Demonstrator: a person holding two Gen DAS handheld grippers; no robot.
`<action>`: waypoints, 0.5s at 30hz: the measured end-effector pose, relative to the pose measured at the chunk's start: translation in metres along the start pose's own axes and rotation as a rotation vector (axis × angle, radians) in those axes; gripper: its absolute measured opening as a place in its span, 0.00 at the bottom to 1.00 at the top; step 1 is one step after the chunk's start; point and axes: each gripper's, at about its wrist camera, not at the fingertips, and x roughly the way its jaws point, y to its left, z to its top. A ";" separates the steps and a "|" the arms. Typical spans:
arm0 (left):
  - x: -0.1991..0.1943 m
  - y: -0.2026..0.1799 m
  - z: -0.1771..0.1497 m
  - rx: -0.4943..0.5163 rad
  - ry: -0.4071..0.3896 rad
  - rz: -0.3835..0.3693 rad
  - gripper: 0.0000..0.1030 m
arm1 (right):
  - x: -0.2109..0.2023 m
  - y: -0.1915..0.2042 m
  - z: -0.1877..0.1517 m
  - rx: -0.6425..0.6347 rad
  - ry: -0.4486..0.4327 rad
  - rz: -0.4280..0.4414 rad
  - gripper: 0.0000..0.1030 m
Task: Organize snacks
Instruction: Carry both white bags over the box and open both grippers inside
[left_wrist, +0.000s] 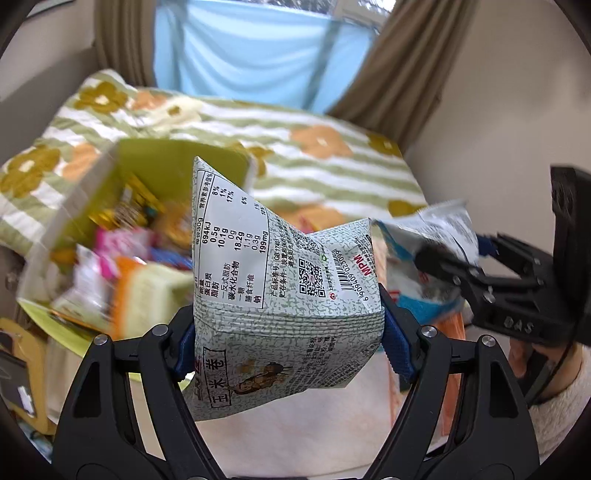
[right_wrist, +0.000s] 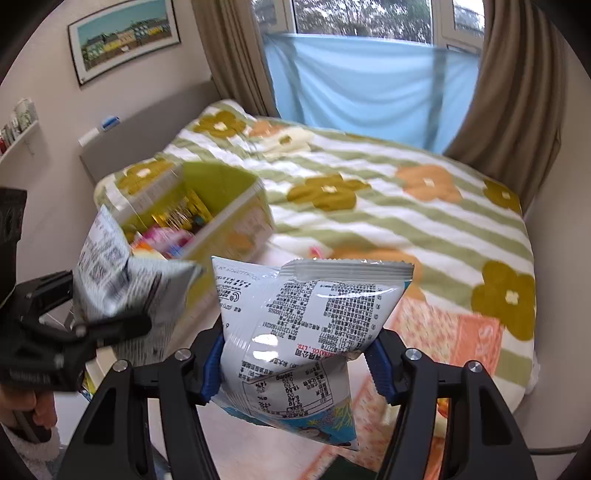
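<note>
Behind everything lies a bed under a green-striped flowered blanket (left_wrist: 332, 162), with brown curtains (left_wrist: 402, 74) and a blue cloth (left_wrist: 258, 48) across the window. From the left wrist we see our left gripper (left_wrist: 288, 332) pinching a grey-speckled snack bag (left_wrist: 280, 266) between its blue pads (left_wrist: 397, 343) (nutrition table and barcode facing us). A green cardboard box (left_wrist: 177, 162) full of blurred snack packets sits to the left on the bed. At far right our right gripper (left_wrist: 443, 266) clamps a white-and-blue snack bag (left_wrist: 436, 229).

From the right wrist, that right gripper (right_wrist: 295, 365) squeezes the white-and-blue snack bag (right_wrist: 306, 321) at its middle, above an orange patterned cloth (right_wrist: 454, 332). On the left, the left gripper (right_wrist: 110, 328) grips the speckled bag (right_wrist: 122, 280), just in front of the green box (right_wrist: 225, 188). A framed picture (right_wrist: 122, 37) hangs on the wall.
</note>
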 end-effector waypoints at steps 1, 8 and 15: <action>-0.006 0.010 0.007 -0.005 -0.014 0.010 0.75 | -0.002 0.004 0.004 -0.004 -0.010 0.006 0.58; -0.016 0.088 0.047 -0.011 -0.029 0.074 0.75 | 0.005 0.053 0.052 -0.006 -0.090 0.049 0.58; 0.015 0.161 0.081 0.007 0.052 0.080 0.75 | 0.049 0.098 0.096 0.020 -0.087 0.091 0.58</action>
